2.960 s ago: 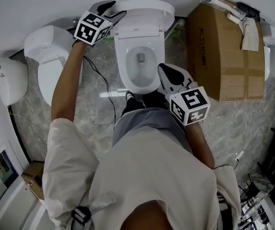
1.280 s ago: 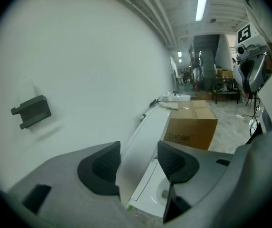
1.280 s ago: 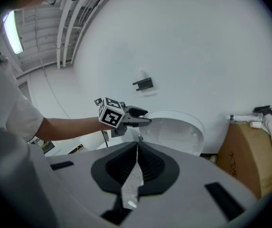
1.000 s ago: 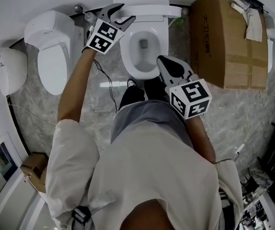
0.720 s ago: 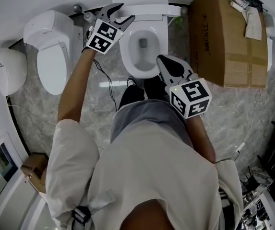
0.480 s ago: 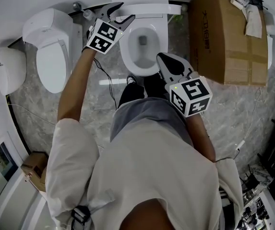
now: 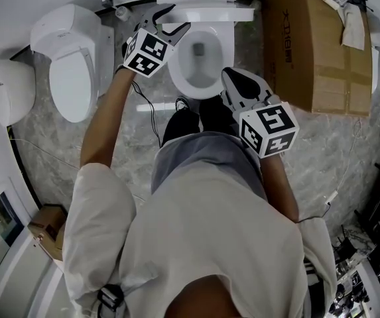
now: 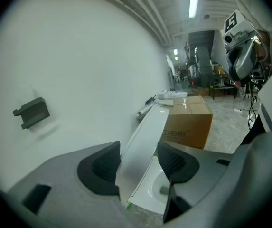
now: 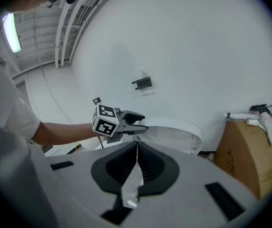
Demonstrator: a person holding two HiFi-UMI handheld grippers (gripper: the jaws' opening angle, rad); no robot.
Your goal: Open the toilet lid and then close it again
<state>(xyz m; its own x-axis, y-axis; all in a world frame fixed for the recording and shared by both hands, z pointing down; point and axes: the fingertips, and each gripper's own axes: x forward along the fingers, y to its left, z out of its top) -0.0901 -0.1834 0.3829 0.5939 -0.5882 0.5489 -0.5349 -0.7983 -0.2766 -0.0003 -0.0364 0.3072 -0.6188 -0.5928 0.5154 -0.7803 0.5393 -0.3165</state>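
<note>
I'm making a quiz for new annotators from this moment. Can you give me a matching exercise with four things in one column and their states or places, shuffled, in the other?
Things:
1. toilet lid
2. left gripper
3. right gripper
4. cardboard box

States or places:
A. jaws together, nothing between them
B. raised
C. brown, at the right side of the head view
D. jaws apart, astride the lid's edge

Pairs: 1-B, 2-D, 3-A, 4-C
</note>
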